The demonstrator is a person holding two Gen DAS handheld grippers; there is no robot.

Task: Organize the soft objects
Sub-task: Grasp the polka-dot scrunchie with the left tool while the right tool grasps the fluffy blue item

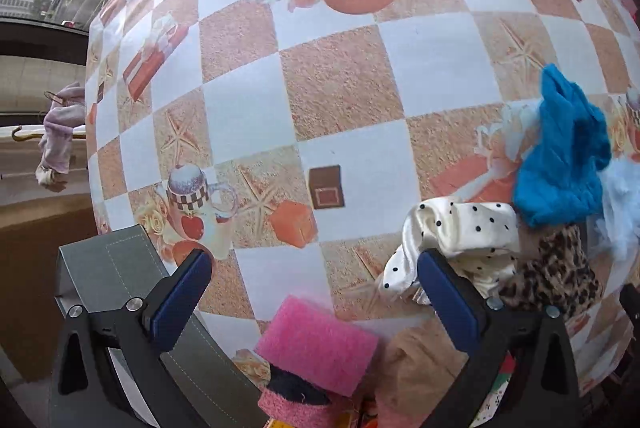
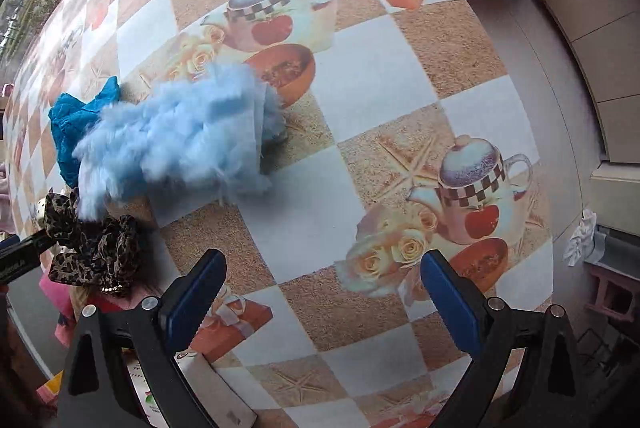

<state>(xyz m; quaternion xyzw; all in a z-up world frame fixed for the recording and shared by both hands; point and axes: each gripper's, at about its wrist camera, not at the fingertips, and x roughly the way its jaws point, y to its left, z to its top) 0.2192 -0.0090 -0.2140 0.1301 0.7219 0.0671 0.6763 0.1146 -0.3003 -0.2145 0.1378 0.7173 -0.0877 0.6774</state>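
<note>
A fluffy pale-blue tulle puff (image 2: 180, 144) lies blurred on the checkered teapot-print tablecloth (image 2: 372, 68), overlapping a crumpled bright-blue cloth (image 1: 560, 152). Beside them sit a leopard-print scrunchie (image 2: 96, 248) and a cream polka-dot satin scrunchie (image 1: 456, 232). A pink sponge (image 1: 316, 344) shows partly, cut off below. The left gripper (image 1: 314, 292) and the right gripper (image 2: 320, 292) gape wide, empty.

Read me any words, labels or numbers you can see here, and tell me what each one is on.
Nothing can be read for certain.
Left gripper, seen at the edge of the right wrist view: pale lettering on its black body, too blurred and cut off to read.
White card under the right gripper: small print, too small to read.
Tablecloth: pictures only, no words.
</note>
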